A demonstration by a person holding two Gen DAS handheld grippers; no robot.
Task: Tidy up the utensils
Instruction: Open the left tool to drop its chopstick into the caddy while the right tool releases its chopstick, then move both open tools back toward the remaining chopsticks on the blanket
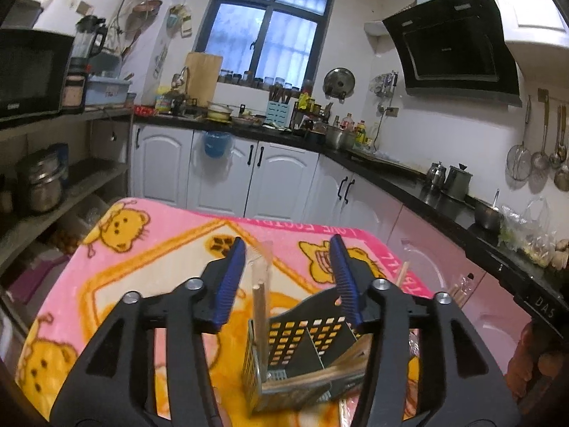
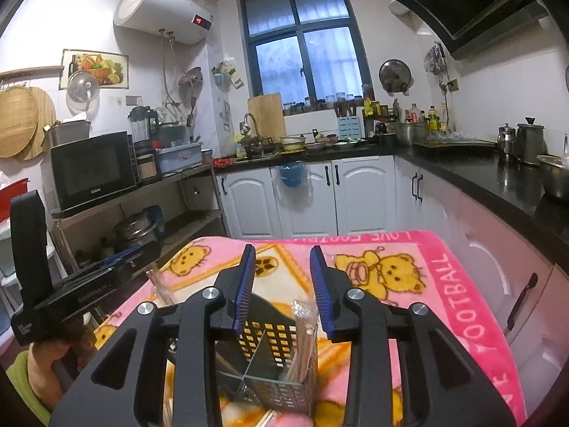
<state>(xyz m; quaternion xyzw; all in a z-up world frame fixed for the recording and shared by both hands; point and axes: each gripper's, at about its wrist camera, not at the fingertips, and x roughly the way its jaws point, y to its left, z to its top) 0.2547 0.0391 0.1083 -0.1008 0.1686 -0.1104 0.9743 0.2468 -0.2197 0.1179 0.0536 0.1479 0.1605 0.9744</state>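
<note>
1. The left hand-held gripper (image 1: 288, 281) is hovering over a perforated metal utensil caddy (image 1: 302, 363) on the pink blanket-covered counter (image 1: 149, 249), jaws standing about half apart and gripping nothing.
2. A wrapped chopstick bundle (image 1: 260, 306) is standing upright between those jaws, nearer the 9 o'clock pad, its long axis vertical and its foot in the caddy's left compartment.
3. The right hand-held gripper (image 2: 282, 284) is poised above the same caddy, jaws narrowly parted and empty.
4. A second wrapped bundle (image 2: 302, 341) is standing in the right-hand compartment, at 6 o'clock from the right fingertips; the middle compartment is looking empty.
5. Each hand is appearing nearest its own bundle.
</note>
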